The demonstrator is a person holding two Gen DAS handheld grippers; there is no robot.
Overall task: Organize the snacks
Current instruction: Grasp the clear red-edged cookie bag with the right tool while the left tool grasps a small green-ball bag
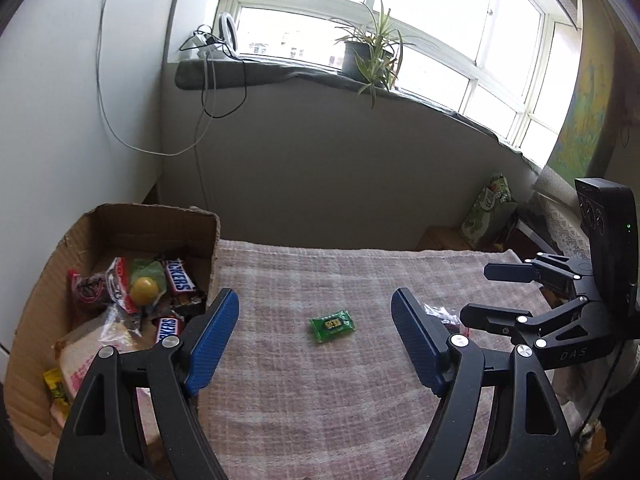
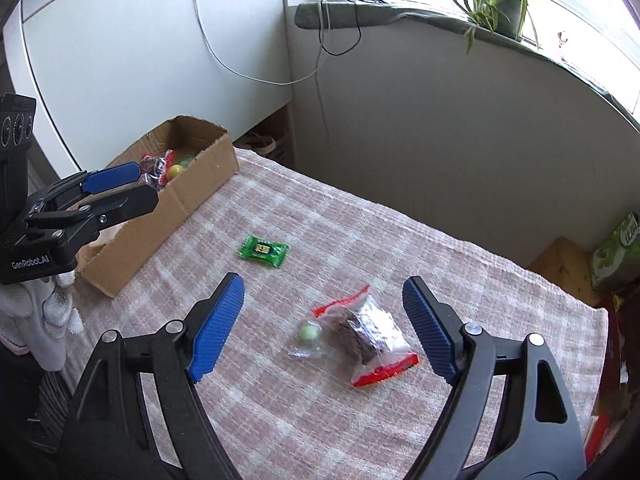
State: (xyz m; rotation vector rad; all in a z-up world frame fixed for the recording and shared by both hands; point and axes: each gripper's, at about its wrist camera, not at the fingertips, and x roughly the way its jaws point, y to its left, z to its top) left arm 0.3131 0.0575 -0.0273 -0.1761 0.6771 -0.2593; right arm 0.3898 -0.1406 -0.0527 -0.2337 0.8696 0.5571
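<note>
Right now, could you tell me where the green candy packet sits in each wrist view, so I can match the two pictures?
Left wrist view: the green candy packet lies on the checked cloth, centred between the open fingers of the left gripper.
Right wrist view: it lies left of centre, beyond the open right gripper, near the box.
Shared landmark: the cardboard box of snacks, left of the packet in both.

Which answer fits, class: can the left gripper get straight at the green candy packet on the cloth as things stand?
Probably yes. The left gripper is open, and the green candy packet lies alone on the checked cloth ahead of its fingers, nothing between them. The cardboard box sits off to its left.
</note>
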